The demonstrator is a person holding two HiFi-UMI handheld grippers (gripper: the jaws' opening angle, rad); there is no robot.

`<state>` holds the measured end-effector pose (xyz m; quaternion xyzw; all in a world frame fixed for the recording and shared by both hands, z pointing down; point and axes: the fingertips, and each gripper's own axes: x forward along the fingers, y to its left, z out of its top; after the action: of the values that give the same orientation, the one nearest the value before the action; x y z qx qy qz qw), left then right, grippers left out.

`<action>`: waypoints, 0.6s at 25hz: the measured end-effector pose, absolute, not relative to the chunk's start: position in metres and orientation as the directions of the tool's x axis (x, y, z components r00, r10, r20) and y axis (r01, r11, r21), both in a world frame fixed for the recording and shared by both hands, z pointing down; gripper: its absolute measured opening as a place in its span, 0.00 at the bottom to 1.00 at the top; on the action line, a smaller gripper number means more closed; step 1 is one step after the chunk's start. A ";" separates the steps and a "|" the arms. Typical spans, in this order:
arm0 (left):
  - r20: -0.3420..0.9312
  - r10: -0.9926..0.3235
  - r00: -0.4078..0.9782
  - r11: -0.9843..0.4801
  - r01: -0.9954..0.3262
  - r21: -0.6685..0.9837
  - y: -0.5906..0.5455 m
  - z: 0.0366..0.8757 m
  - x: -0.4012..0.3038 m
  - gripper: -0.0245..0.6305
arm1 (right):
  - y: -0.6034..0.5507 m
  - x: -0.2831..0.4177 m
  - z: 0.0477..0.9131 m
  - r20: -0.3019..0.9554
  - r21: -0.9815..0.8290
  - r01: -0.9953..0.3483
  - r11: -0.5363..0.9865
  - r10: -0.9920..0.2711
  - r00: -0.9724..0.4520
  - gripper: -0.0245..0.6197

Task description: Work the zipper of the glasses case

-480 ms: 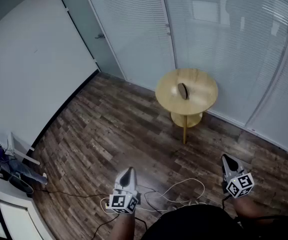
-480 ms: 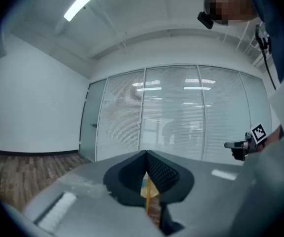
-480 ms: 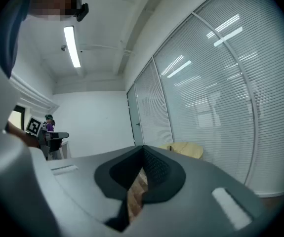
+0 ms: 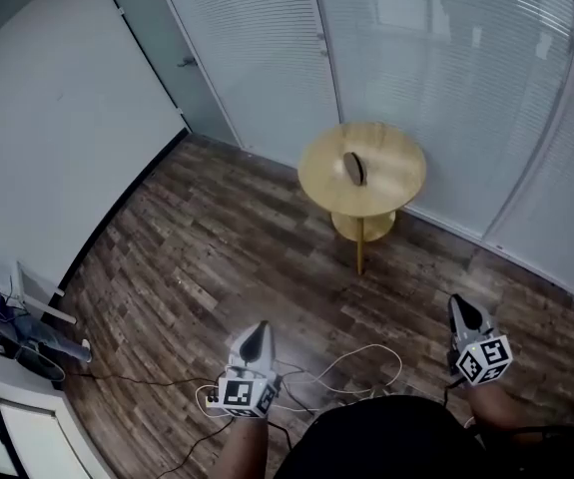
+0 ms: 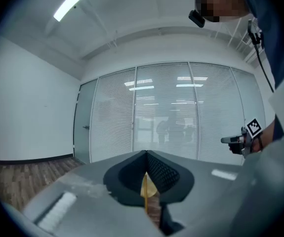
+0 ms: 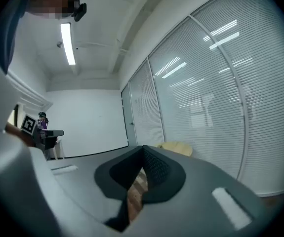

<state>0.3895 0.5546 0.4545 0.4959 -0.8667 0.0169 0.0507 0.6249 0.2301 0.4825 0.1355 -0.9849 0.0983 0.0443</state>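
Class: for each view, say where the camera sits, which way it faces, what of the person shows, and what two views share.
Head view: on the head, facing steeply down at round table and glasses case; forearms show.
Left gripper view: on left gripper, facing the blinds; shut jaws show.
Right gripper view: on right gripper, facing the corner; shut jaws show.
Shared: each gripper view shows the other gripper.

From the head, looks steeply down on the left gripper (image 4: 258,332) and right gripper (image 4: 459,309), round table (image 4: 361,168) well ahead. From each gripper, looks level along its jaws toward that table, far off, catching the other gripper at the edge
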 end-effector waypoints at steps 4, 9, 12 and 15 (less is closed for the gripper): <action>0.106 -0.863 -0.494 0.502 -0.862 0.070 0.531 0.454 0.393 0.04 | 0.208 0.637 0.490 0.119 -0.172 -0.298 0.939 -0.281 -0.952 0.04; 0.064 -0.854 -0.516 0.520 -0.841 0.148 0.505 0.450 0.382 0.04 | 0.175 0.638 0.519 0.161 -0.154 -0.328 0.932 -0.304 -0.939 0.05; 0.083 -0.864 -0.496 0.503 -0.852 0.143 0.489 0.450 0.373 0.04 | 0.160 0.627 0.531 0.190 -0.174 -0.361 0.916 -0.329 -0.925 0.05; 0.106 -0.876 -0.470 0.481 -0.869 0.119 0.482 0.452 0.351 0.04 | 0.156 0.601 0.531 0.191 -0.175 -0.367 0.914 -0.334 -0.923 0.05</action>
<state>0.3506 0.4816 0.4525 0.5090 -0.8570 -0.0239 0.0763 0.6009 0.1558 0.5313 0.1797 -0.9750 0.1042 0.0786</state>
